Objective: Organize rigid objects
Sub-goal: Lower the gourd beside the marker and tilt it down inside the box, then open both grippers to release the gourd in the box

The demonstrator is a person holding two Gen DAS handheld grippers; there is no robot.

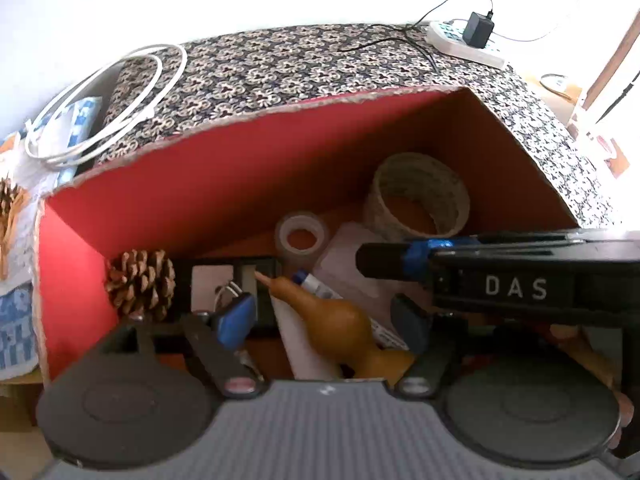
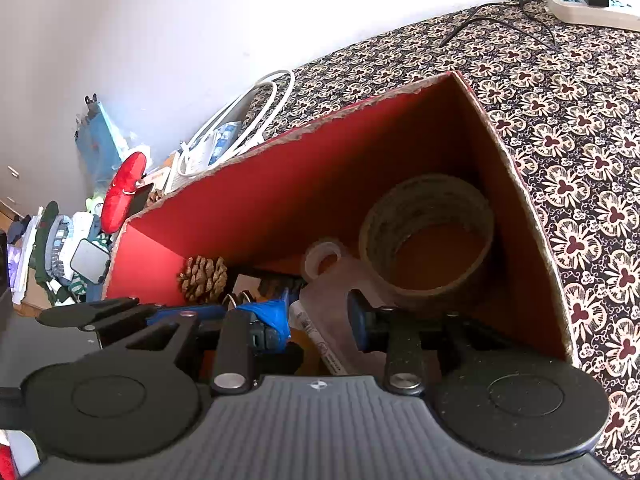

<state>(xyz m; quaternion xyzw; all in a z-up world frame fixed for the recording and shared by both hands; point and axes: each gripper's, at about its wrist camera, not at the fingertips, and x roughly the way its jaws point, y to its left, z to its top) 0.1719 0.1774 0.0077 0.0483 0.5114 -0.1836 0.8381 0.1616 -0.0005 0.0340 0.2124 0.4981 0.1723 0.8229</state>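
A red cardboard box [image 1: 200, 184] [image 2: 320, 168] stands on a patterned cloth, and both grippers reach into it. It holds a pine cone [image 1: 140, 284] [image 2: 202, 278], a big tape roll [image 1: 374, 200] [image 2: 432, 196], a small clear tape roll [image 1: 302, 222] [image 2: 320, 248], a marker [image 1: 316, 284] [image 2: 320, 344], a black frame [image 1: 188, 280] and a brown gourd [image 1: 332, 316]. My left gripper [image 1: 322, 314] is open. The gourd lies between its blue pads, clear of the left pad. My right gripper [image 2: 316, 318] is open over the marker. One of its fingers [image 1: 384, 260] enters from the right.
The patterned cloth [image 1: 300, 64] [image 2: 560, 140] covers the surface around the box. A white power strip [image 1: 464, 42] [image 2: 580, 4] with a black adapter lies at the far right. A coiled white cable [image 1: 104, 108] [image 2: 240, 120] lies far left. Clutter with a red object [image 2: 120, 192] sits beyond.
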